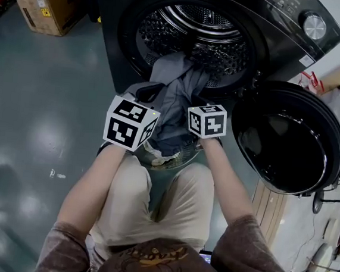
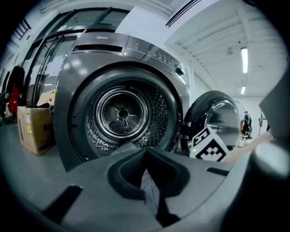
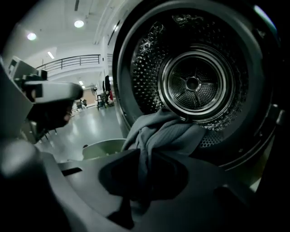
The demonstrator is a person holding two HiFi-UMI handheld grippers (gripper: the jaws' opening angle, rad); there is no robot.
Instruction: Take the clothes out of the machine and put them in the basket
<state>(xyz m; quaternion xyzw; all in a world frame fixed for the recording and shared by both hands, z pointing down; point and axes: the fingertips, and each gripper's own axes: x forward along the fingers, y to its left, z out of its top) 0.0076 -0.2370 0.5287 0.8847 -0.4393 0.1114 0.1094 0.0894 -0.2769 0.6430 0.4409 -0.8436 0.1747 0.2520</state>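
From my remote seat, left to right: a cardboard box (image 1: 50, 0) stands on the grey floor (image 1: 33, 125) at the far left, well apart from the washing machine (image 1: 272, 8); the machine's drum (image 1: 195, 30) lies open straight ahead. My left tongs (image 2: 146, 153) are clenched on a fold of the grey clothes (image 1: 174, 82), the cloth pinched between the dark pads, and their marker cube (image 1: 130, 122) sits just above the person's left knee. The clothes spill out of the drum's mouth and hang over its lower lip, bunched in one rope of fabric between my two tongs; part of the bundle is still inside the drum. Its lower end drops toward the pale green basket (image 3: 103, 145), which sits on the floor below the opening, between the person's knees. My right tongs (image 3: 145, 156) are likewise closed on the same grey cloth, which passes straight through the pads. At the far right, the machine's round door (image 1: 289, 138) stands swung fully open; its dark glass faces up.
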